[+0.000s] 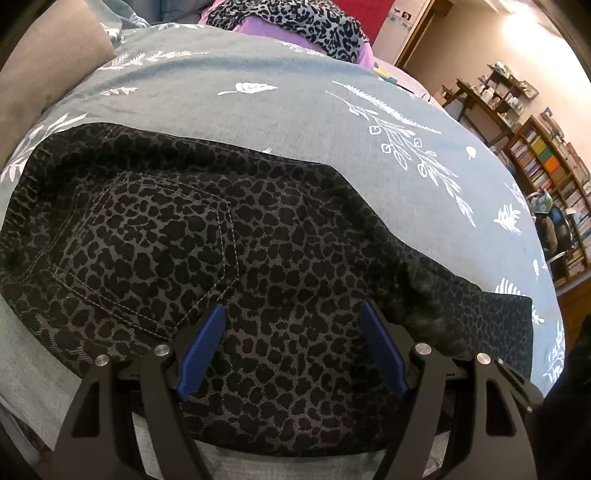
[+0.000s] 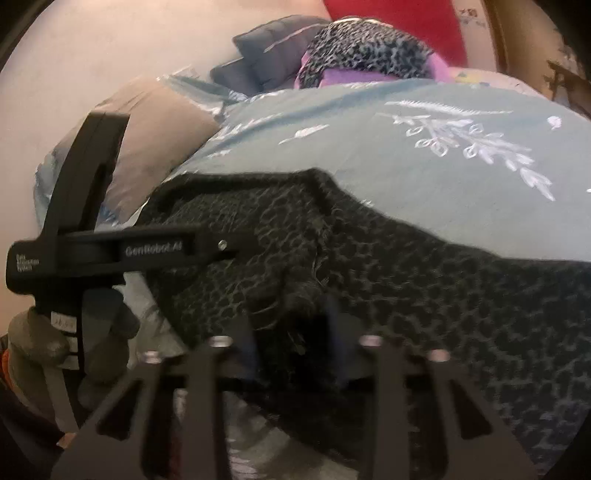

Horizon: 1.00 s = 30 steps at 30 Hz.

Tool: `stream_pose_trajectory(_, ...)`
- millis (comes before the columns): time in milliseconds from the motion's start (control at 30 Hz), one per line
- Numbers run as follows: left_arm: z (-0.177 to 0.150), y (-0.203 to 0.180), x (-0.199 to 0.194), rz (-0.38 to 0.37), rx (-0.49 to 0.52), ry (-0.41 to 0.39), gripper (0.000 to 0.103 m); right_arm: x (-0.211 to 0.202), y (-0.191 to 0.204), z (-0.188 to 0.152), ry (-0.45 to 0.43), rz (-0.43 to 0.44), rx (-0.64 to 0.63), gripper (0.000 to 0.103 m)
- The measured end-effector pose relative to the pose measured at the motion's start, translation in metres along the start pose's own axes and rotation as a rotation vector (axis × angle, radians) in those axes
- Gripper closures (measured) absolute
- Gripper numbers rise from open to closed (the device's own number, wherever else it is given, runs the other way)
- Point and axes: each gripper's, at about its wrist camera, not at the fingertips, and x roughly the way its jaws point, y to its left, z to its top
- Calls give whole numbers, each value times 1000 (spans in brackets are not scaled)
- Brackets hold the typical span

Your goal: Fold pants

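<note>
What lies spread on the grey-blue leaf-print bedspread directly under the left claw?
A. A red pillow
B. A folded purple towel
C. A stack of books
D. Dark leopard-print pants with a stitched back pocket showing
D: the leopard-print pants lie on the bedspread beneath the left claw, back pocket facing up.

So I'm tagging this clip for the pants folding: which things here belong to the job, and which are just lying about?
Part of the job:
- leopard-print pants
- left tongs, open over the pants
- right tongs, at a frayed hem, blurred

Just lying about:
- leaf-print bedspread under the pants
- tan pillow
- leopard and purple clothes pile
- bookshelves
</note>
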Motion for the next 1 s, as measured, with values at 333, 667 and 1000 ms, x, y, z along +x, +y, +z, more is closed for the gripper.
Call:
stream_pose_trajectory(333,2,-19,-2,-10,38,2,28,-42,-11,-12,-43,55,27,46)
stream_pose_trajectory(667,-7,-74,-7,-93,154,-6,28,-110,-78,-31,-158,-124,201,46)
stream_pose_trajectory(1000,-4,-115,33,-123,218,9,28,-117,-139,-18,-215,-263,301,46)
